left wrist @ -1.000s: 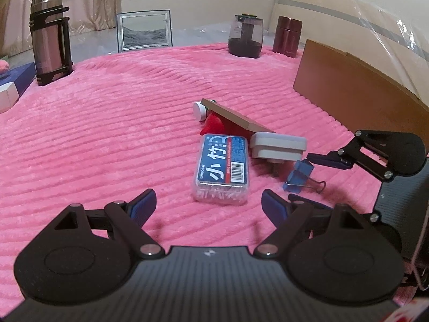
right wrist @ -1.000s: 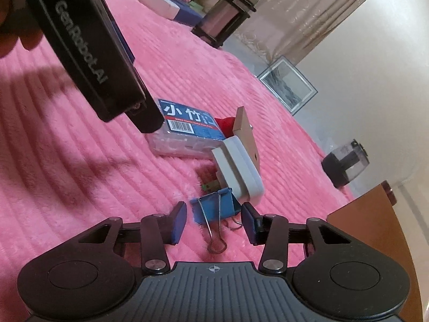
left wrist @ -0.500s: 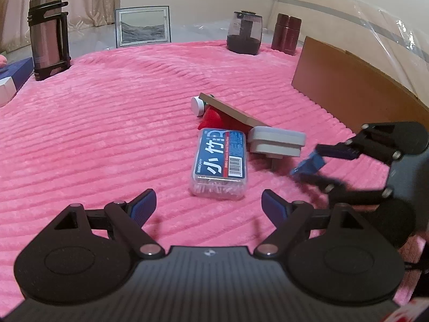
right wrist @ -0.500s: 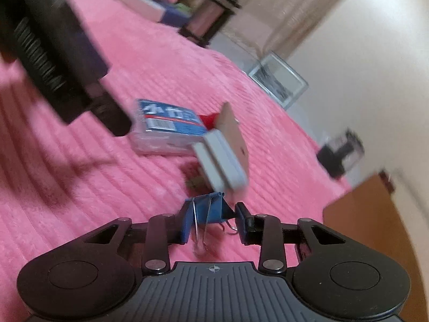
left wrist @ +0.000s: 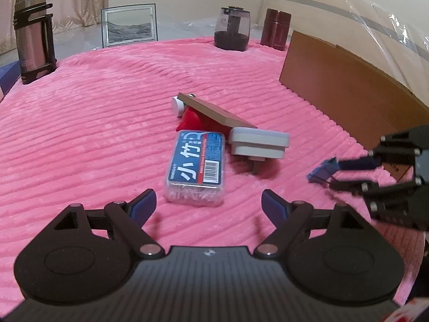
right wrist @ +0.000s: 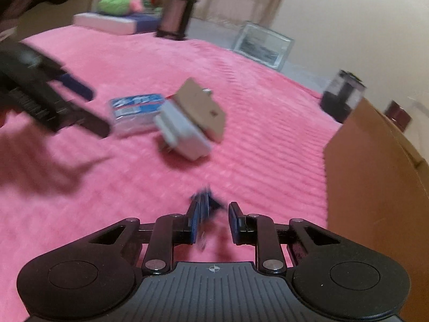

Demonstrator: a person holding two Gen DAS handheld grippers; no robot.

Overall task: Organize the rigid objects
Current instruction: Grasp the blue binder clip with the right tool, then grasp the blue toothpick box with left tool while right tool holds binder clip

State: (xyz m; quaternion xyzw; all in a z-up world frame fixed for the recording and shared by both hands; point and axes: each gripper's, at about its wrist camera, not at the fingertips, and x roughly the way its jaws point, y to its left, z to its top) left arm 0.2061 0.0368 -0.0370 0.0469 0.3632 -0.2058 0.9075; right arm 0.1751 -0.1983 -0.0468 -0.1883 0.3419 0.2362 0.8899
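Right gripper (right wrist: 211, 221) is clamped on the blue binder clip (right wrist: 203, 206), which sits between its jaws clear of the pink blanket (left wrist: 80, 123), lower centre of the blurred right wrist view; the jaws have just been closing. Left gripper (left wrist: 207, 202) stands released, nothing between its jaws. The clear plastic box (left wrist: 197, 167), mid-frame, holds small pale items, too fine to identify; its blue label reads "小竹". The cardboard box (left wrist: 348, 86), at right, hides its inside. Only the left wrist view resolves the label and the grey plug adapter (left wrist: 258, 142); only the right shows a green plush (right wrist: 115, 2), upper left.
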